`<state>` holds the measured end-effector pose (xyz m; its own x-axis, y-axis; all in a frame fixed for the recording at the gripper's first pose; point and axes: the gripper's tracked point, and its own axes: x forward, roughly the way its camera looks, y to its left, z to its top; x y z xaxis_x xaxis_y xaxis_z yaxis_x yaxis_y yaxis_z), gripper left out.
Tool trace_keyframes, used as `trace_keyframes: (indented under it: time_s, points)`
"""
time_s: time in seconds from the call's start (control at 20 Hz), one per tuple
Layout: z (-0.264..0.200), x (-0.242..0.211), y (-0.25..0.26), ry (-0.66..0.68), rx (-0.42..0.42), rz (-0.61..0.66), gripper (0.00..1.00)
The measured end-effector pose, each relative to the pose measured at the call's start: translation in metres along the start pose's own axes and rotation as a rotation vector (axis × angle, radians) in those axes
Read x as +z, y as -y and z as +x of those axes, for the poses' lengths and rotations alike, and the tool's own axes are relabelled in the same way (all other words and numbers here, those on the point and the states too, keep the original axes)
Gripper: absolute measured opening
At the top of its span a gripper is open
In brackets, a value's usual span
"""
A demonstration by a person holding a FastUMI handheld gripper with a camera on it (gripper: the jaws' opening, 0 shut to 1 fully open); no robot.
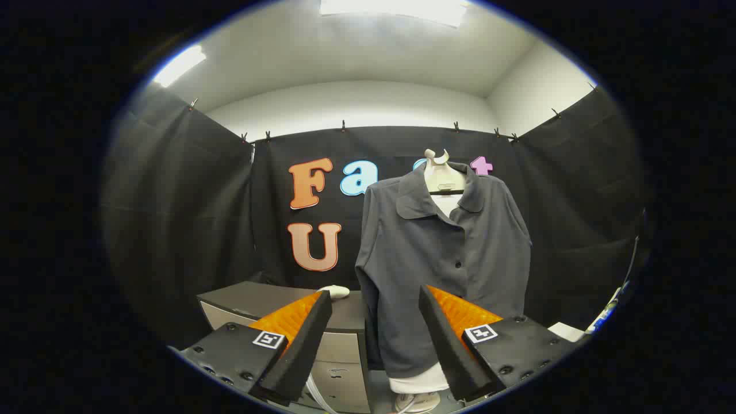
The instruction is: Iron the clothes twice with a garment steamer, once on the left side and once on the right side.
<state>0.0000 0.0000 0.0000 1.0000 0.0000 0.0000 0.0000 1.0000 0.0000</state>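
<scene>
- The tongs (375,322) stand wide apart, holding nothing.
- The garment steamer (334,291), seemingly the white rounded thing, lies on the dark worktop (253,299) just beyond the left finger, its long axis likely sideways; detail is unclear.
- The grey shirt (443,259) hangs upright, front facing the tongs.
- Risk: a poor grip on that smooth body could let it slip.

A grey cabinet (270,299) stood against the black cloth wall (172,218); small clips (343,124) pinned the cloth's top edge; ceiling lights (397,8) glowed overhead.
</scene>
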Motion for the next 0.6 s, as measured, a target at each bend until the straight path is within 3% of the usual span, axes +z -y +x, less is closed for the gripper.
trace_keyframes:
  time_s: [0.15, 0.6]
  points:
    - [-0.004, -0.006, -0.002, -0.01, 0.012, 0.032, 0.97]
    - [-0.002, -0.009, 0.031, 0.002, -0.074, 0.055, 0.98]
